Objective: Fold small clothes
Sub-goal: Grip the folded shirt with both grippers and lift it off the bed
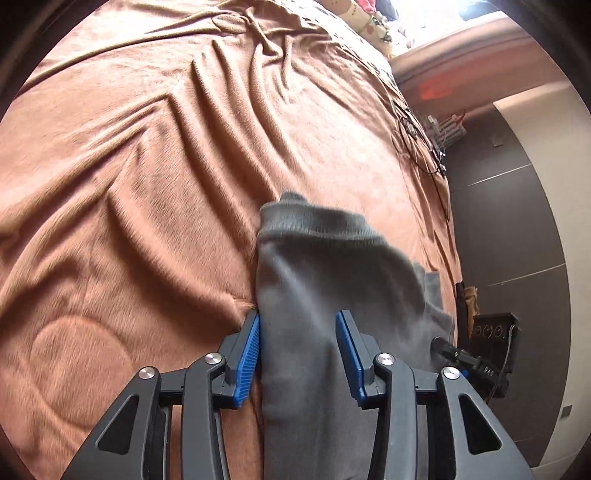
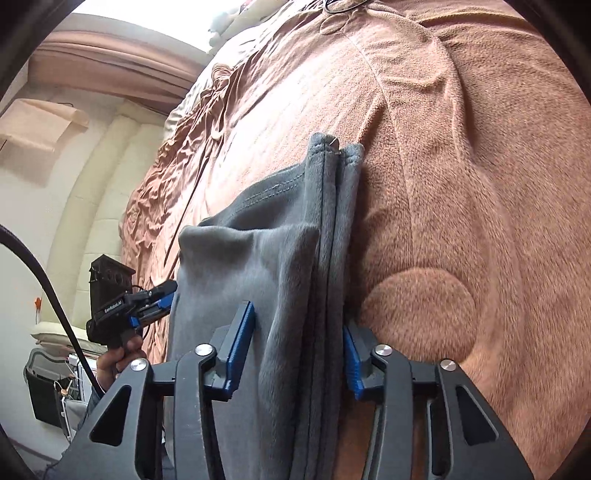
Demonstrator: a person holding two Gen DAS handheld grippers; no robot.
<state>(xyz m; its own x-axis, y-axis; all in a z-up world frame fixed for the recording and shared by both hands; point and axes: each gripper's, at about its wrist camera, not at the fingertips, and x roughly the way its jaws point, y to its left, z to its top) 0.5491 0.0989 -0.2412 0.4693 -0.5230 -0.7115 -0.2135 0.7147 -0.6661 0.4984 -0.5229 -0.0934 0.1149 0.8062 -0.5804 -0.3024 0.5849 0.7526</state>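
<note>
A grey fleece garment [image 1: 317,295], folded lengthwise, lies on the brown blanket; its ribbed waistband end [image 1: 314,218] points away in the left wrist view. My left gripper [image 1: 298,354] is open, blue pads on either side of the cloth. In the right wrist view the same garment [image 2: 273,280] shows its stitched hems [image 2: 332,151] at the far end. My right gripper [image 2: 298,350] is open and straddles the layered fold. The left gripper [image 2: 147,299] shows at that view's left edge, at the garment's other side. The right gripper's tip [image 1: 454,354] shows in the left wrist view.
The brown blanket [image 1: 147,184] covers the bed, wrinkled, with round embossed patches [image 2: 417,321]. Black cables [image 1: 417,147] lie near the bed's right edge. Patterned pillows [image 1: 369,22] sit at the far end. A cream padded headboard [image 2: 110,184] and dark floor [image 1: 517,221] border the bed.
</note>
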